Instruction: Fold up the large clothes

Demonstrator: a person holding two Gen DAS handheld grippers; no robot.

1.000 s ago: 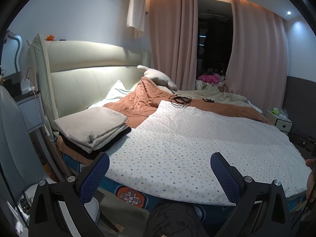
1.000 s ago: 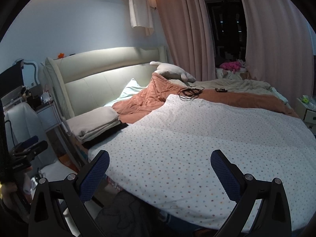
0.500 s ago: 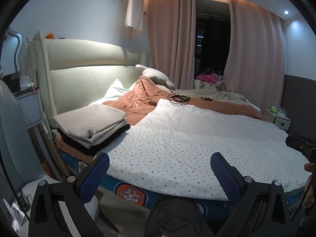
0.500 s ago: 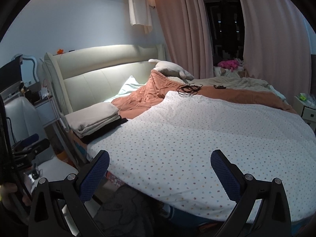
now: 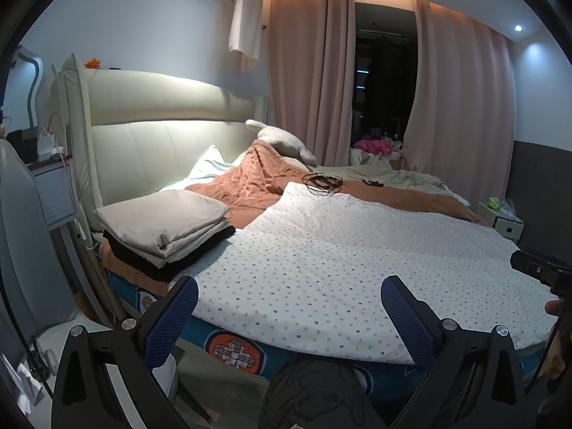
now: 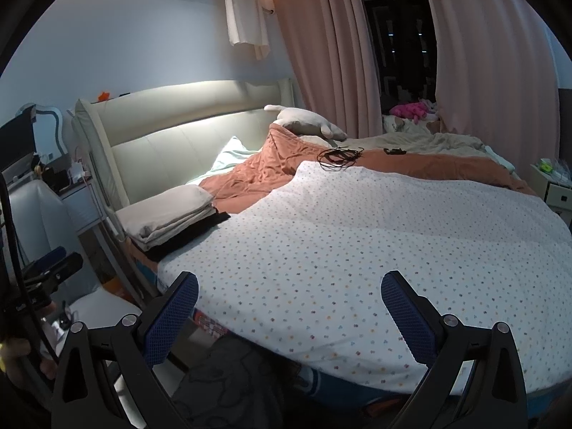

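Observation:
A large white cloth with small coloured dots (image 5: 343, 257) (image 6: 357, 250) lies spread flat over the bed, its near edge hanging at the bed's front. My left gripper (image 5: 289, 307) is open, held in the air just in front of that near edge, with nothing between its blue pads. My right gripper (image 6: 289, 304) is also open and empty, hovering over the cloth's near edge. A stack of folded beige and black clothes (image 5: 168, 228) (image 6: 171, 218) rests on the bed's left corner by the headboard.
An orange quilt (image 5: 257, 182) lies bunched behind the cloth, with a coil of dark cable (image 5: 321, 180) and a plush toy (image 5: 282, 139) beyond. A nightstand (image 5: 504, 218) stands at right. The other gripper and a hand (image 5: 550, 286) show at the right edge. Pink curtains (image 6: 493, 53) hang behind.
Both grippers have drifted slightly back and lower relative to the bed. The right gripper has come into the left wrist view at the right edge. The cloth has not moved.

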